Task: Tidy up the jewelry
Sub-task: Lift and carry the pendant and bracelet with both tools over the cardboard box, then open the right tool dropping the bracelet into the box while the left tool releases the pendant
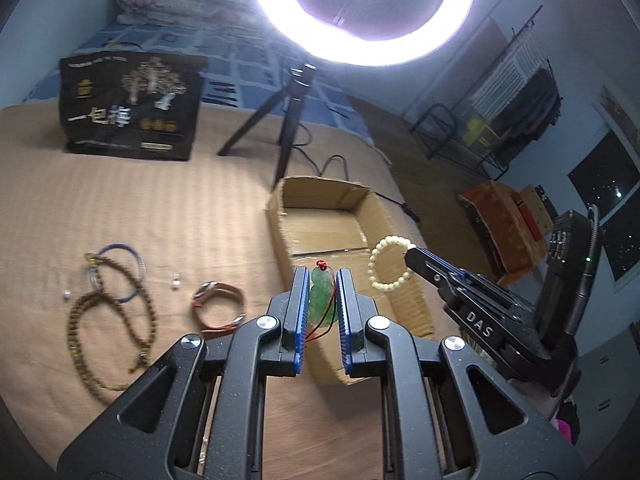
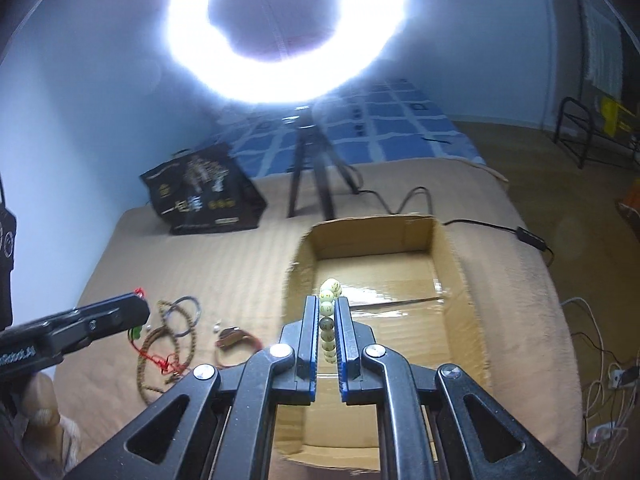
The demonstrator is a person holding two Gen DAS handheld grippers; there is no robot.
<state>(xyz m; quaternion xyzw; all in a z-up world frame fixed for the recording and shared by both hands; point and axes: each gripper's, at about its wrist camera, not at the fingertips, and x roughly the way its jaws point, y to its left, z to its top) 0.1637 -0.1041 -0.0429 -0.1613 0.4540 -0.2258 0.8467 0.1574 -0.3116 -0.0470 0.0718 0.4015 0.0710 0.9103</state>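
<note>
My left gripper [image 1: 323, 276] is shut on a green jade pendant [image 1: 321, 294] with a red cord, held above the near left wall of the open cardboard box [image 1: 320, 200]. My right gripper [image 2: 329, 303] is shut on a cream bead bracelet [image 2: 329, 320], hanging over the bare box floor [image 2: 380, 288]; in the left wrist view the bracelet [image 1: 390, 264] dangles from it over the box. On the tan blanket to the left lie a long brown bead necklace [image 1: 116, 320], a blue bangle [image 1: 120, 276], a red-brown leather bracelet [image 1: 220, 304] and two small white pieces [image 1: 175, 281].
A ring light [image 1: 380, 12] on a black tripod [image 1: 288, 120] stands behind the box, its cable trailing right. A black printed bag [image 1: 128, 104] stands at the back left. The bed's right edge drops to a floor with a rack [image 1: 480, 120] and cables [image 2: 600, 380].
</note>
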